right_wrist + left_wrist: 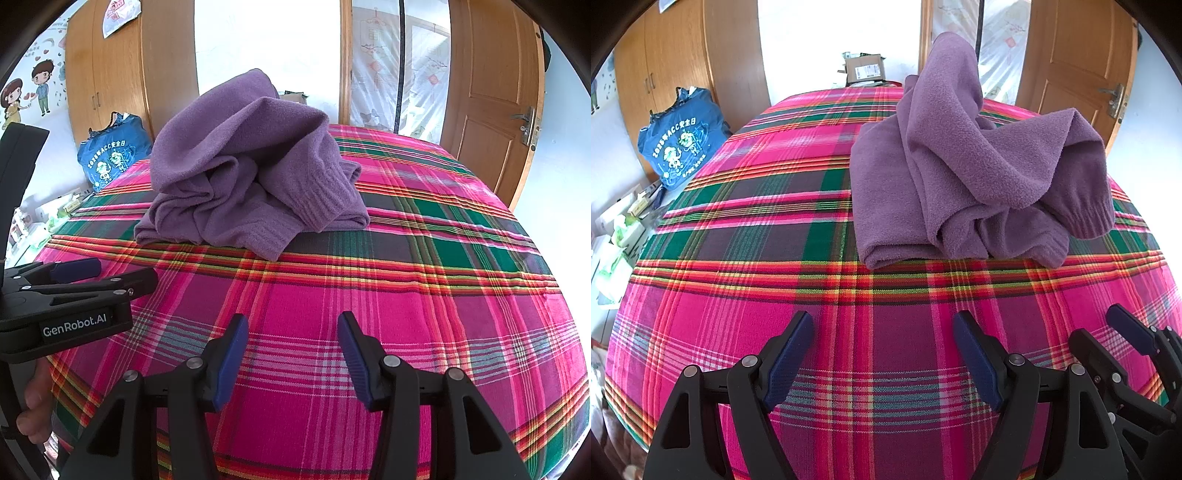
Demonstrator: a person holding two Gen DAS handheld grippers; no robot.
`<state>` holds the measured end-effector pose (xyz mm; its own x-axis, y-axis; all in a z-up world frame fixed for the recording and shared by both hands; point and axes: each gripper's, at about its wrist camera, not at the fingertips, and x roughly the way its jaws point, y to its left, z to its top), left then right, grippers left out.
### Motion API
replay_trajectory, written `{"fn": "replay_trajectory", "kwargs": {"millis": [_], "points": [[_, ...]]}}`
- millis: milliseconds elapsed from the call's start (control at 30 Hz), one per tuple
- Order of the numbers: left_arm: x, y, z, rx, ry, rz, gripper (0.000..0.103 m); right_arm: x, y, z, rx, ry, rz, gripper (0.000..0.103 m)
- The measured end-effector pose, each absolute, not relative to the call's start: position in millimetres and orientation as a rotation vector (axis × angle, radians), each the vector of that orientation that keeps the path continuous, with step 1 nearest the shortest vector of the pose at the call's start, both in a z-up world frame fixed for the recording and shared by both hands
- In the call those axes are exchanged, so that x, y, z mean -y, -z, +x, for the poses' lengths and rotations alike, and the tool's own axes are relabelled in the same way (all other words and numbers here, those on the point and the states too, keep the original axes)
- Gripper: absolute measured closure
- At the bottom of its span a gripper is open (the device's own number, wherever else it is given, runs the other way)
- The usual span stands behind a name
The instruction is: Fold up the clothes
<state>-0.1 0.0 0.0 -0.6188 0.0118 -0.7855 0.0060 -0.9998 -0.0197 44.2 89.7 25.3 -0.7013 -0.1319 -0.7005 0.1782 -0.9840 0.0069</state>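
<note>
A purple fleece sweater [964, 173] lies in a crumpled heap on the plaid bedcover [775, 229], with a ribbed cuff hanging over its front right. It also shows in the right wrist view [251, 173] on the bedcover [424, 295]. My left gripper [884, 332] is open and empty above the bedcover, well short of the sweater. My right gripper [293, 332] is open and empty too, also short of the sweater. The right gripper shows at the left wrist view's right edge [1108, 328], and the left gripper shows at the right wrist view's left edge [122, 273].
A blue printed bag [681, 140] stands left of the bed by wooden wardrobes [676, 62]. Boxes and packets [624, 225] lie along the left side. A cardboard box [864, 68] sits beyond the far edge. A wooden door [495, 96] is at the right.
</note>
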Motion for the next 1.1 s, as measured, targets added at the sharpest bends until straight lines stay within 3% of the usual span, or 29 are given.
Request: {"fn": "replay_trajectory", "kwargs": {"millis": [1100], "points": [[-1,0,9,0.020,-2.857,-1.308,0.023,-92,-21,43,-0.101,2.752,1.103,0.047]]}}
